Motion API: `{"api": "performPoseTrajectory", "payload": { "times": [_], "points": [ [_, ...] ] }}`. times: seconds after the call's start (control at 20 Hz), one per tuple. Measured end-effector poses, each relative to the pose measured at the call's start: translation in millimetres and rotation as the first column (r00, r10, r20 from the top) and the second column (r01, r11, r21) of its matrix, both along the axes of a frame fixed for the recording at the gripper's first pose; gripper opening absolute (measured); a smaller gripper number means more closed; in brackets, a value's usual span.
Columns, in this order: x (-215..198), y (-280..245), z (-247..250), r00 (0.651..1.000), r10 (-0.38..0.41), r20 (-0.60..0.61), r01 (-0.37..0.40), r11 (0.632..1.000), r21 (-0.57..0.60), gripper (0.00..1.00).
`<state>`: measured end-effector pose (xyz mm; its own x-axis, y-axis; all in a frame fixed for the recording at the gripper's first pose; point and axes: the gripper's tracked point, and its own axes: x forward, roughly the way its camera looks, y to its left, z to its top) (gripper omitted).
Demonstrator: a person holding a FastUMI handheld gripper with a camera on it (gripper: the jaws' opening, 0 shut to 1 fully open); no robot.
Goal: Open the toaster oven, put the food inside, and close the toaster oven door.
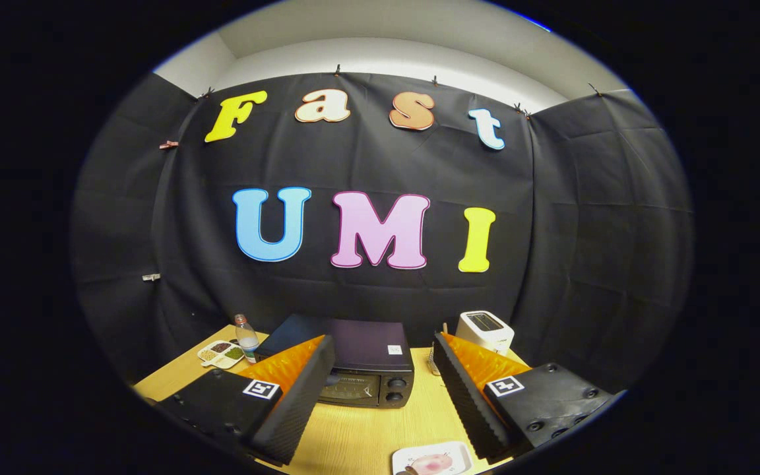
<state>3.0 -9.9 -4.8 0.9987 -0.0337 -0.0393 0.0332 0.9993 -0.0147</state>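
Your tongs [380, 396] were spread wide and empty above the tabletop [360, 435]. The toaster oven [360, 369] sat just ahead between the fingers, door apparently shut, though one finger hid its handle side. You needed to drop low and square to the door. The food plate [433, 460] lay beneath; bottle [246, 336] and white toaster [484, 331] flanked, leaving room.

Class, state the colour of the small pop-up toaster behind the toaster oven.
White toaster, seen in the gripper view beyond the open gripper.

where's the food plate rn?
Gripper view: the plate lies on the table between the open claw fingers, nearer its right one, short of the toaster oven.
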Motion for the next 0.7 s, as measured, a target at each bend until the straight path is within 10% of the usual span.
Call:
{"api": "performPoseTrajectory", "payload": {
  "times": [0.7],
  "points": [
    [26.2, 45.1, -20.6, 0.993, 0.112, -0.047, -0.108, 0.991, 0.078, 0.98]
  ]
}}
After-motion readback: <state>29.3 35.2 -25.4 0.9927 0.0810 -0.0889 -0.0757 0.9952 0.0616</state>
